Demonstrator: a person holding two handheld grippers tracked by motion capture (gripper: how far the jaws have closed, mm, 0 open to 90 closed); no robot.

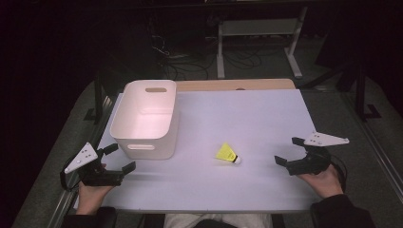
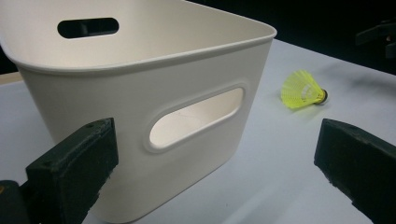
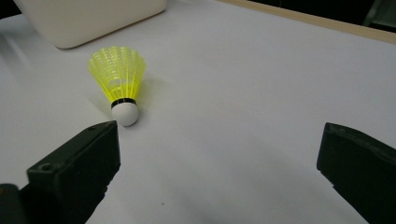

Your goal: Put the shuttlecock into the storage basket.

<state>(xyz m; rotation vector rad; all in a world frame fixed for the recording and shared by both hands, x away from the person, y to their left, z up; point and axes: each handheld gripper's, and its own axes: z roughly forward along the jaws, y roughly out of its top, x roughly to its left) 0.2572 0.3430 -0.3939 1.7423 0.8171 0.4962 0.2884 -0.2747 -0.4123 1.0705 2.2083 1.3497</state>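
Jaws wide open and empty on both the left gripper (image 1: pixel 119 159) and right gripper (image 1: pixel 287 151); shuttlecock (image 1: pixel 227 154) lying on desk (image 1: pixel 247 114) at frame centre, right of bin (image 1: pixel 145 118). Likely to roll off its round cork if nudged sideways.

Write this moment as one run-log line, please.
left gripper: open, beside bin | right gripper: open, empty | shuttlecock: lying on table

The shuttlecock (image 3: pixel 122 84) is seen lying on the table (image 3: pixel 261 93) just ahead of the right gripper's (image 1: pixel 291 151) left jaw. The basket (image 2: pixel 140 93) is set close before the left gripper (image 1: pixel 119 157).
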